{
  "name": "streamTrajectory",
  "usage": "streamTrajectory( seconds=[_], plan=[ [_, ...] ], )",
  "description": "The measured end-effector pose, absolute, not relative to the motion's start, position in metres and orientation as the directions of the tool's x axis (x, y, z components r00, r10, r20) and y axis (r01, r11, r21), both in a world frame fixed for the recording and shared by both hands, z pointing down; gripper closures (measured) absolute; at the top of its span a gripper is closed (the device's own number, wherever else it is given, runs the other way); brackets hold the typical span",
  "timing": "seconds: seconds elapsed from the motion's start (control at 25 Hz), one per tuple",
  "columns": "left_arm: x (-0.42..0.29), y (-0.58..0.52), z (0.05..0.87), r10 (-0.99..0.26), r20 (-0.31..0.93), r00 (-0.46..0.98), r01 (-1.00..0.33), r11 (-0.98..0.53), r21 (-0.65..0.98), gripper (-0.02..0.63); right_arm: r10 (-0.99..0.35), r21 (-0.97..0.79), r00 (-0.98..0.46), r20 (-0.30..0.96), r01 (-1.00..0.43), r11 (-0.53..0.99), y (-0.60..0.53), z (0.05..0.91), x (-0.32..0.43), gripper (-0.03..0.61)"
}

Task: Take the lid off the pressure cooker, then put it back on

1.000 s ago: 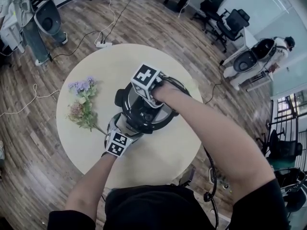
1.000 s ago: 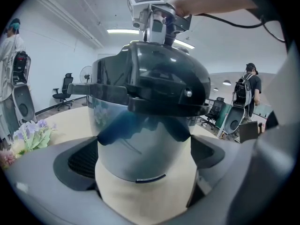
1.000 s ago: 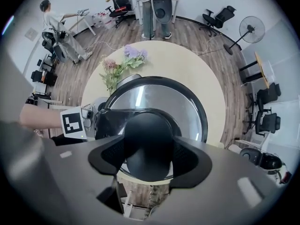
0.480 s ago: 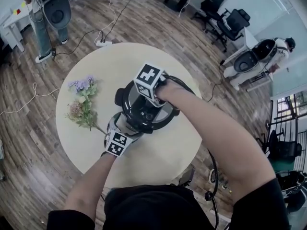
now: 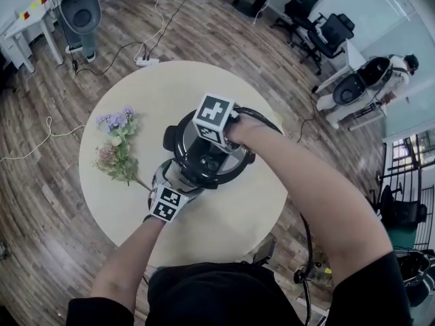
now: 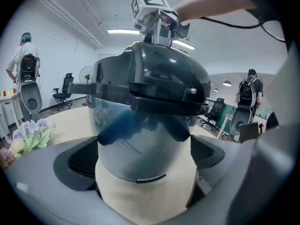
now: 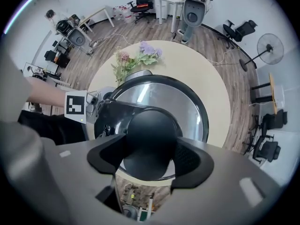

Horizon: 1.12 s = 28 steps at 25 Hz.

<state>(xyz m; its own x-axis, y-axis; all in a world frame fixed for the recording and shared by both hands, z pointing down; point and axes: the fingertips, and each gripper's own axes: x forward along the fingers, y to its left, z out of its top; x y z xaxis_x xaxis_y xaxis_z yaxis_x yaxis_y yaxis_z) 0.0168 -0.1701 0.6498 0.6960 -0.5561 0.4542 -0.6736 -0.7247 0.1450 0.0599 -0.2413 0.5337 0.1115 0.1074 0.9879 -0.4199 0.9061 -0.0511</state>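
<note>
A steel pressure cooker [image 5: 178, 136] with a black lid [image 7: 187, 108] stands in the middle of the round table [image 5: 224, 216]. My right gripper [image 5: 208, 148] points straight down onto the lid, shut on the round black knob [image 7: 150, 135]. Its pads touch the knob on both sides, and its jaws have just been opening slightly. My left gripper [image 5: 178, 179] sits against the cooker's near left side. In the left gripper view the pot's lower wall [image 6: 140, 153] fills the gap between the wide-set jaws. Whether the pads [image 6: 79, 161] press on it I cannot tell.
A bunch of purple and pink flowers [image 5: 117, 148] lies on the table left of the cooker. Office chairs [image 5: 319, 26], people with backpack rigs [image 5: 370, 80] and floor cables [image 5: 146, 60] surround the table.
The right gripper has rolled a little on the knob, and its marker cube has shifted slightly right. The cooker and left gripper have stayed put. A person at the far left has moved.
</note>
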Motion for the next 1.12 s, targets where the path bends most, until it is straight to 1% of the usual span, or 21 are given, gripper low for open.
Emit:
streamTrajectory(
  seconds=[0.12,0.24,0.32,0.44,0.52,0.84,0.96,1.0,1.04,1.08,1.12],
  plan=[
    [0.018,-0.171,0.650,-0.554,0.455,0.697,-0.672,-0.726,0.145,0.024,0.089,-0.036,0.156,0.984,-0.315,0.948,-0.240,0.533,0.062,0.273],
    [0.018,-0.170,0.657,-0.545,0.465,0.698,-0.668,-0.729,0.148,0.025,0.083,-0.037,0.178,0.981,-0.244,0.969,-0.239,0.533,0.063,0.272],
    [0.017,-0.169,0.661,-0.543,0.467,0.698,-0.668,-0.729,0.150,0.025,0.064,-0.034,0.202,0.977,-0.146,0.989,-0.236,0.534,0.062,0.272],
    [0.016,-0.171,0.656,-0.544,0.464,0.699,-0.668,-0.729,0.151,0.025,0.008,-0.017,0.241,0.970,0.037,0.999,-0.237,0.535,0.061,0.270],
    [0.017,-0.172,0.655,-0.545,0.463,0.699,-0.668,-0.729,0.151,0.025,-0.019,-0.004,0.257,0.966,0.088,0.996,-0.240,0.535,0.060,0.266],
    [0.016,-0.172,0.651,-0.537,0.467,0.702,-0.666,-0.727,0.167,0.025,-0.022,0.002,0.267,0.964,0.076,0.997,-0.241,0.535,0.058,0.262],
    [0.013,-0.171,0.647,-0.501,0.476,0.723,-0.647,-0.732,0.214,0.036,-0.034,0.031,0.238,0.971,0.017,0.999,-0.244,0.533,0.062,0.262],
    [0.010,-0.170,0.644,-0.484,0.486,0.728,-0.640,-0.734,0.228,0.054,-0.032,0.038,0.215,0.976,-0.027,0.999,-0.245,0.532,0.064,0.264],
    [0.006,-0.167,0.642,-0.469,0.496,0.731,-0.634,-0.736,0.239,0.084,-0.022,0.039,0.187,0.982,-0.084,0.996,-0.244,0.531,0.067,0.265],
    [0.000,-0.164,0.640,-0.459,0.503,0.732,-0.629,-0.738,0.243,0.135,-0.012,0.035,0.156,0.988,-0.146,0.989,-0.241,0.529,0.071,0.265],
    [-0.006,-0.161,0.636,-0.456,0.506,0.732,-0.629,-0.739,0.244,0.208,-0.009,0.035,0.126,0.992,-0.199,0.979,-0.240,0.526,0.077,0.265]
  ],
)
